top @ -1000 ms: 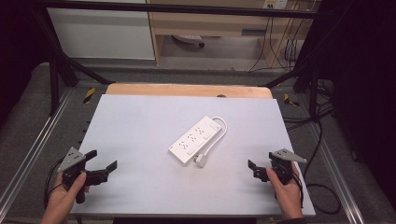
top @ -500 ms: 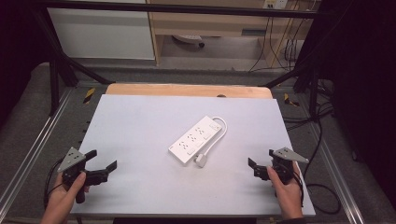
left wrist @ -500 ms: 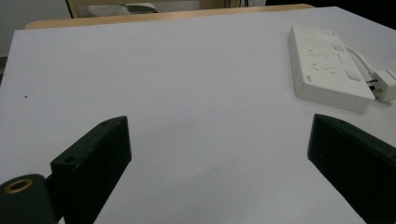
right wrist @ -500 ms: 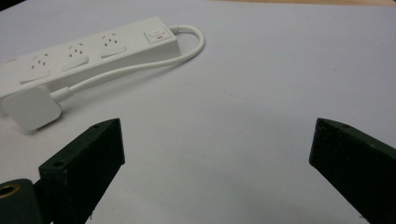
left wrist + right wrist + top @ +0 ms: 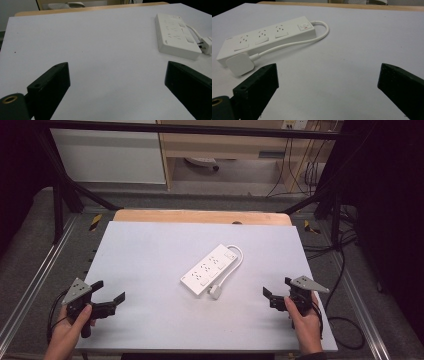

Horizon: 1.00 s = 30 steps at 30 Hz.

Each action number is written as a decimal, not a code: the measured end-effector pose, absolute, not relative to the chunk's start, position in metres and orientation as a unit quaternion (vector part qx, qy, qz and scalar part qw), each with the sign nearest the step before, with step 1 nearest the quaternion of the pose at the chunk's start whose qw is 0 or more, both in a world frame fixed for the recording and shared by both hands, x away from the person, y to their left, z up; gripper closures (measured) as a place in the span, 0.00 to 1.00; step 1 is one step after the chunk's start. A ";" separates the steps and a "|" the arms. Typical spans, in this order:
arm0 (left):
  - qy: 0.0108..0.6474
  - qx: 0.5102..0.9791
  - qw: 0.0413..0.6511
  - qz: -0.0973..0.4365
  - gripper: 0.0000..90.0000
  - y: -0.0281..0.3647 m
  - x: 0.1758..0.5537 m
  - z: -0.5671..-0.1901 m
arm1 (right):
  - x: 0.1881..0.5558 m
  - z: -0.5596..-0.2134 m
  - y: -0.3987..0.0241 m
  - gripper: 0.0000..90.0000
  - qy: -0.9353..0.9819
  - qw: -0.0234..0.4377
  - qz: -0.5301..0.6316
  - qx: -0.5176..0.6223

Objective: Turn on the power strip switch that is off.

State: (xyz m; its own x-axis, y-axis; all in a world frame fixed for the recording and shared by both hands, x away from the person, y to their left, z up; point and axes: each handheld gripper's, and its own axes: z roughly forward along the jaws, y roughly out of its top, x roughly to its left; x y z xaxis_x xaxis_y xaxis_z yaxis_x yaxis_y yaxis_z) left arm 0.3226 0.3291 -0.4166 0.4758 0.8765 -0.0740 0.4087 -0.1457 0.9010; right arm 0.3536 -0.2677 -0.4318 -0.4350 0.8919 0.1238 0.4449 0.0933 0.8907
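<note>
Holding both grippers low at the near edge of the white-topped table [image 5: 150, 250], fingers spread wide and gripping nothing.

I see the white plastic four-outlet power strip [image 5: 210, 269] lying flat mid-table, its white cord [image 5: 239, 259] looped beside it and the white plug [image 5: 216, 291] at its near end. My left gripper [image 5: 111, 301] sits well left of the strip, my right gripper [image 5: 278, 296] well right.
</note>
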 end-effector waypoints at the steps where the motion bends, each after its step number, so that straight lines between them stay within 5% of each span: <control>1: 0.449 0.716 0.475 0.246 0.07 0.329 0.323 -0.417 | 0.354 -0.431 -0.267 0.04 0.701 0.235 0.476 0.477; 30: 0.445 0.719 0.473 0.247 0.07 0.329 0.322 -0.418 | 0.388 -0.408 -0.230 0.04 0.708 0.252 0.485 0.447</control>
State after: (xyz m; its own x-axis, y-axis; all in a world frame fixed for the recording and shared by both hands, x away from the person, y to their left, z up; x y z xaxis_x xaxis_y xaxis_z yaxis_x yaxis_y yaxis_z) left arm 0.3222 0.3287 -0.4181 0.4817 0.8739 -0.0654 0.4065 -0.1567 0.9001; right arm 0.3877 -0.2302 -0.4079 -0.4738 0.8773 0.0766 0.3885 0.1301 0.9122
